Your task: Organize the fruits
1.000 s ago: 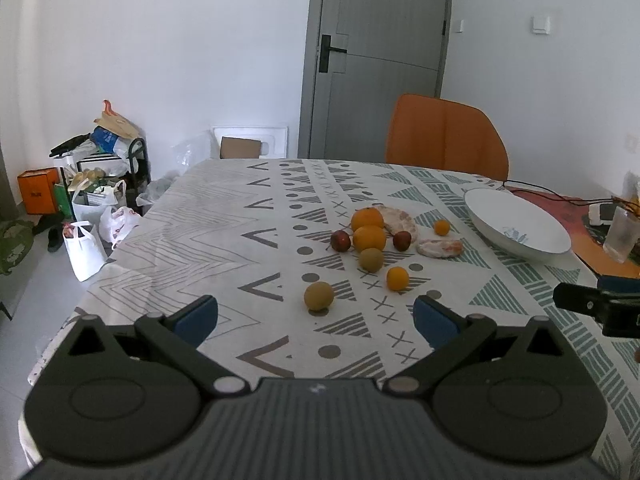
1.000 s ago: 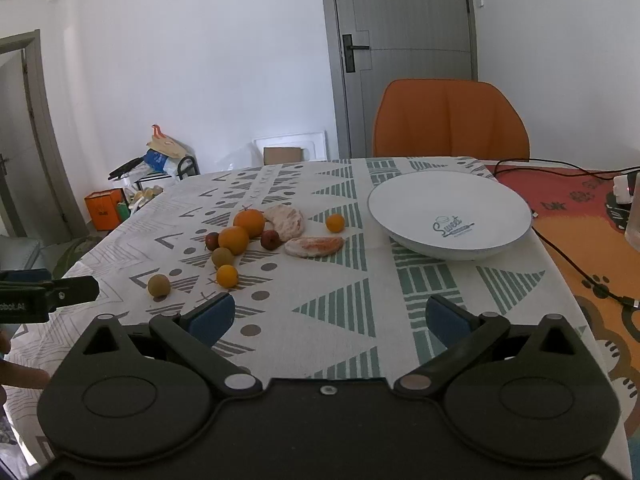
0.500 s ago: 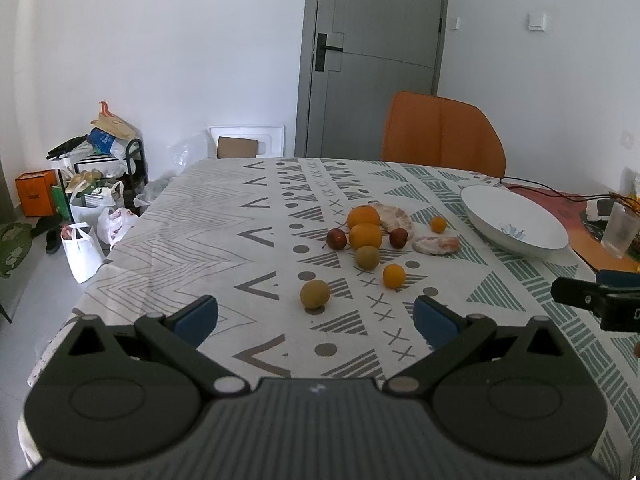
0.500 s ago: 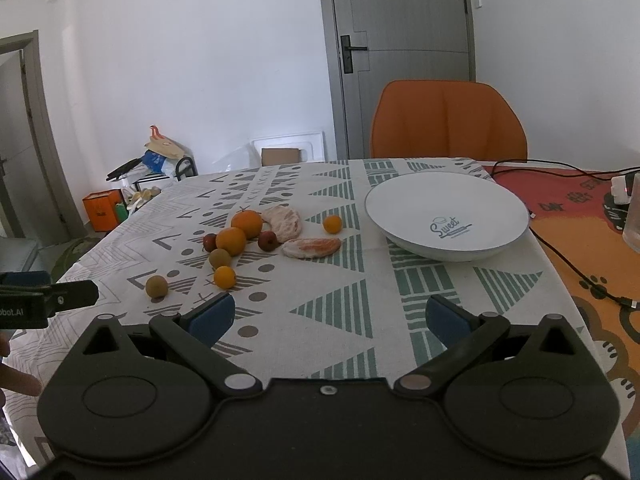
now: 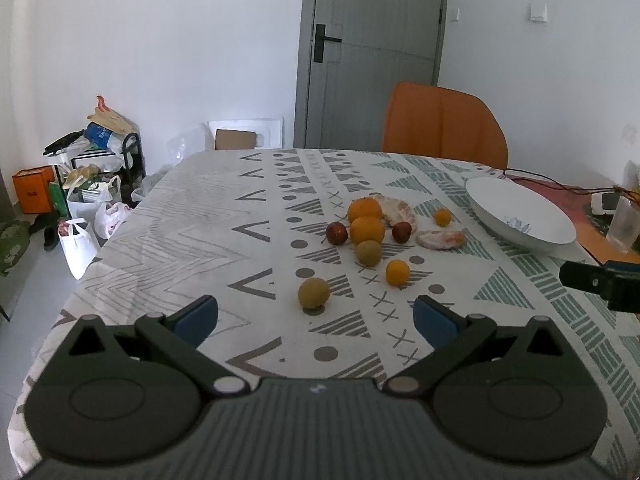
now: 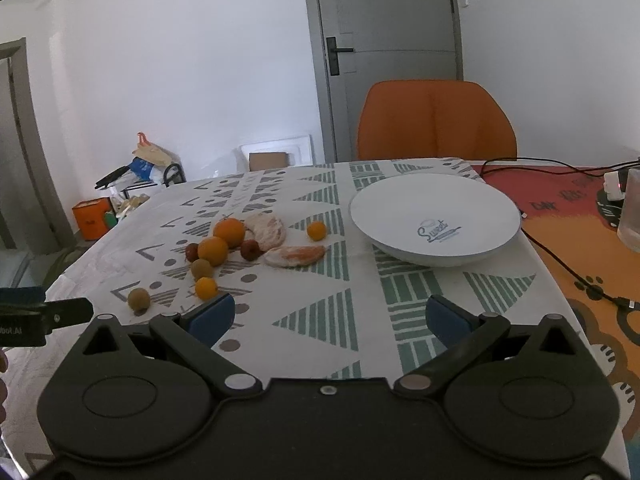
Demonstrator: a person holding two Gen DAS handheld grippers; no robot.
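Right wrist view: round glossy white bowl (image 6: 436, 216), smooth oranges (image 6: 220, 240).

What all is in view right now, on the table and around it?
Oranges: two, orange, middle of table.
Small oranges: two, orange, around the pile.
Brown fruits: two, brownish, nearest the left gripper.
Red fruits: two, dark red, flanking the oranges.
Peeled pieces: two, pale pink, beside the pile.
Bowl: one, white, empty, right of fruit.
Tablecloth: one, patterned.
Chair: one, orange, far side.
Bags: several, floor at left.
Left gripper: jaws open.
Right gripper: jaws open.
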